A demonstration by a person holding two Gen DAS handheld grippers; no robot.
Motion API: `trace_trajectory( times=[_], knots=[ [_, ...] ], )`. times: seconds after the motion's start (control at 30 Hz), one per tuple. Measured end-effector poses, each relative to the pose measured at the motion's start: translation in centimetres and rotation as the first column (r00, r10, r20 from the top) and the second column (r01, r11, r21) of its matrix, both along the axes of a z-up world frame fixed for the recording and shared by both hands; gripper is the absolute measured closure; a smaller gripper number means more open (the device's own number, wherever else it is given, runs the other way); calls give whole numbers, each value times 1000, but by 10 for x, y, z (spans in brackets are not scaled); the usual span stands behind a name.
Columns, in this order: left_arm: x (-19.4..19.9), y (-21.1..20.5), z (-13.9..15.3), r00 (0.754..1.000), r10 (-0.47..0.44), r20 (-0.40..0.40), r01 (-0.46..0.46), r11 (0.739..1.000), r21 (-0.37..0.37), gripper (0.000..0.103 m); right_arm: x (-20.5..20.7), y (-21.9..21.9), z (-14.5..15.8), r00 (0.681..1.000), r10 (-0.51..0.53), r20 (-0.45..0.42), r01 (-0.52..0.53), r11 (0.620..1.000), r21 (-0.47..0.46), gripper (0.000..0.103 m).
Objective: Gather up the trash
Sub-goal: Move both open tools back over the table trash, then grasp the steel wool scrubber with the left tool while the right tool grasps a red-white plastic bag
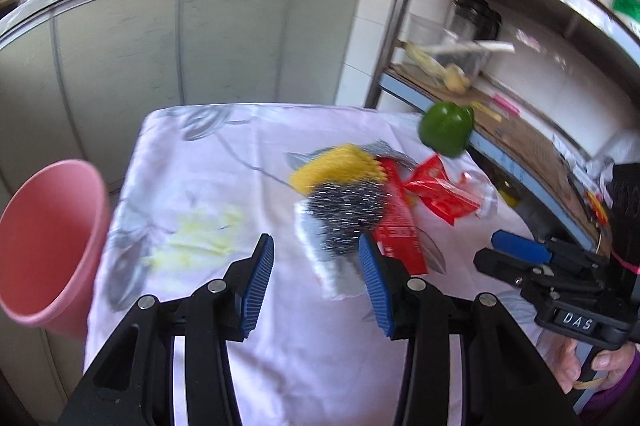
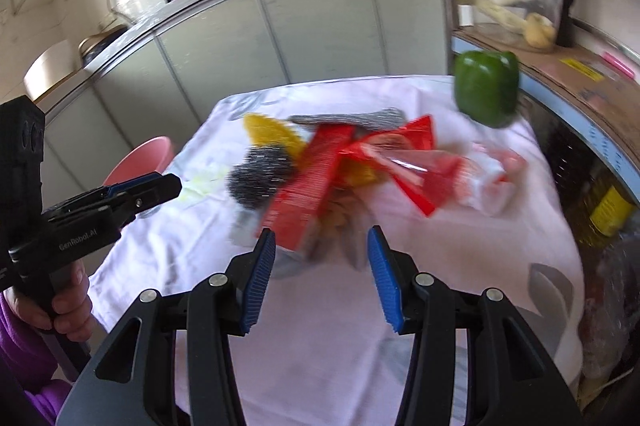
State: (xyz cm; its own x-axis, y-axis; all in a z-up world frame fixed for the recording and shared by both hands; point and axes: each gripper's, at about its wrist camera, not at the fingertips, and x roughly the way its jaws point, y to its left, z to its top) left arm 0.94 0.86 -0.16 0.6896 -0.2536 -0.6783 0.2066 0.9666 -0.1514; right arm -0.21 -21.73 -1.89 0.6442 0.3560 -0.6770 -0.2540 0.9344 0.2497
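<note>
Red wrapper (image 2: pixel 308 182) lies mid-table in the litter pile, its long axis running away from the right gripper (image 2: pixel 322 262), which is nearer, just short of its near end, jaws apart and empty, like the left gripper (image 1: pixel 316 266)

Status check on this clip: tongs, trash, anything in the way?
Left tongs and right tongs open, empty. Red plastic wrappers untouched on white tablecloth. Steel-wool scourer, yellow brush, green bell pepper crowd them. Pink plastic bin at table's edge.
</note>
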Motion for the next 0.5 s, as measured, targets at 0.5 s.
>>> trace_trajectory(
  times=[0.5],
  knots=[
    [50, -33, -35, 997, -35, -73, 37, 999, 23, 60, 29, -62, -14, 988, -155, -24, 156, 988, 15, 54]
  ],
)
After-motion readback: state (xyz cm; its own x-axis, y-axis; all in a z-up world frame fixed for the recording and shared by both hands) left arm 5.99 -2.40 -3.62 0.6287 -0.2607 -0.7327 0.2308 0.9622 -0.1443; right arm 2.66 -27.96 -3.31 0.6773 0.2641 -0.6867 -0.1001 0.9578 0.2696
